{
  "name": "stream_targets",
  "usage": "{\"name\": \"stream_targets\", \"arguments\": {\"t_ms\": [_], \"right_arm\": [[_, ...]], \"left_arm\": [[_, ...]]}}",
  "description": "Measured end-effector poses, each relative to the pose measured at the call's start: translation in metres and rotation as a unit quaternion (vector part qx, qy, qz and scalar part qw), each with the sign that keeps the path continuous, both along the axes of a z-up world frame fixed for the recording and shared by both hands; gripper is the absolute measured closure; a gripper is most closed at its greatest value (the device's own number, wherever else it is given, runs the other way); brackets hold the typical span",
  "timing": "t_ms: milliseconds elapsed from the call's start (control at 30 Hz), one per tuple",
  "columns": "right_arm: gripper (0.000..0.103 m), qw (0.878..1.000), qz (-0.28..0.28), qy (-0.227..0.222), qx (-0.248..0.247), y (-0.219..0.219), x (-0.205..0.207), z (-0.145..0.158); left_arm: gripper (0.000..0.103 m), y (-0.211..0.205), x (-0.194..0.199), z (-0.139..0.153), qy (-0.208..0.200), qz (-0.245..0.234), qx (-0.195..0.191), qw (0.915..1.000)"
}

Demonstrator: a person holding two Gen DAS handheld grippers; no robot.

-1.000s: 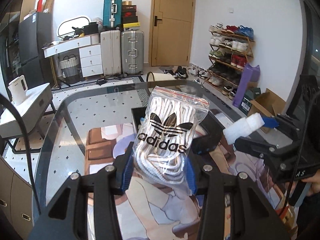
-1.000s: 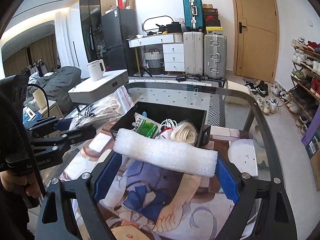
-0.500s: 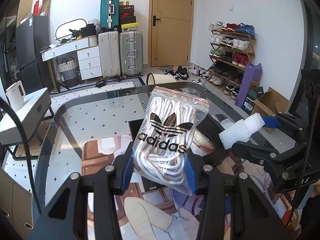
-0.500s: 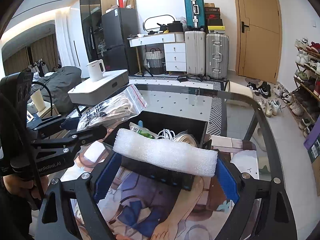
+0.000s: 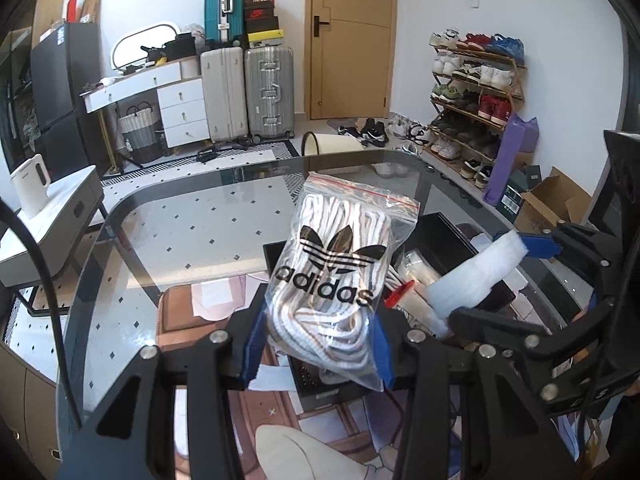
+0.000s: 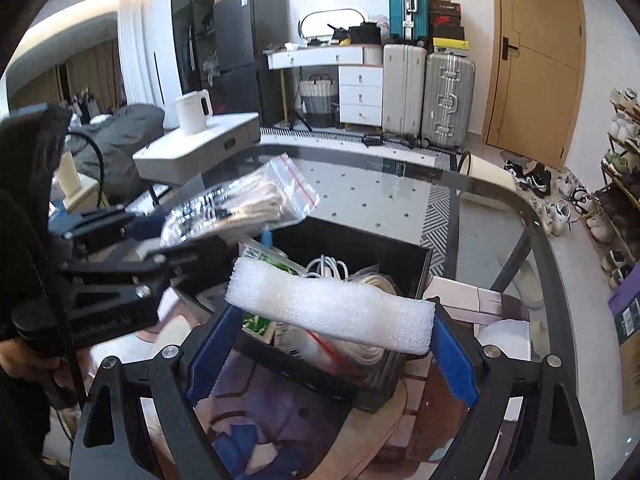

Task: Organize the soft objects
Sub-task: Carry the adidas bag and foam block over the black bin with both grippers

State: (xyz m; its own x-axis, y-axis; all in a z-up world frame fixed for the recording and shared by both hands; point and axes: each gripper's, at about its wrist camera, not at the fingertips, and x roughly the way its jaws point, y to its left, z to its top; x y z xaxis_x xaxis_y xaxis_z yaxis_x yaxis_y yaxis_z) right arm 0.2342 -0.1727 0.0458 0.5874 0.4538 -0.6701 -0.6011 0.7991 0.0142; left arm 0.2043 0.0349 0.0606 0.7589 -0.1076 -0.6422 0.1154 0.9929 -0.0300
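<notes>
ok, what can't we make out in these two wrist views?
- Black box contents: right wrist view, foam roll covers the middle; only a white cable and a green packet peek out.
- Box's near wall: left wrist view, laces bag and left hand-held gripper hide it.
- Person: only a hand at the frame edge.
- Printed mat: picture cut off by gripper arms.

Glass tbl w/ printed mat

Dark-rimmed glass-top table (image 5: 192, 232) carries a colourful illustrated mat (image 6: 280, 412); an open black rectangular bin (image 6: 352, 252) w/ cords & packets sits on the mat.
</notes>
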Motion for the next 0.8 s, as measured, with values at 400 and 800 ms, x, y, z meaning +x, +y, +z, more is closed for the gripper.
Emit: {"name": "stream_targets", "arguments": {"t_ms": [400, 800], "right_arm": [[0.012, 0.999, 0.017, -0.011, -0.037, 0.008, 0.02, -0.019], [0.006, 0.998, 0.021, -0.038, -0.044, -0.001, 0.017, -0.021]], "left_arm": [[0.059, -0.013, 0.021, -0.01, 0.008, -0.034, 0.019, 0.9992], [0.058, -0.02, 0.029, -0.016, 0.013, -0.069, 0.031, 0.997]]}}
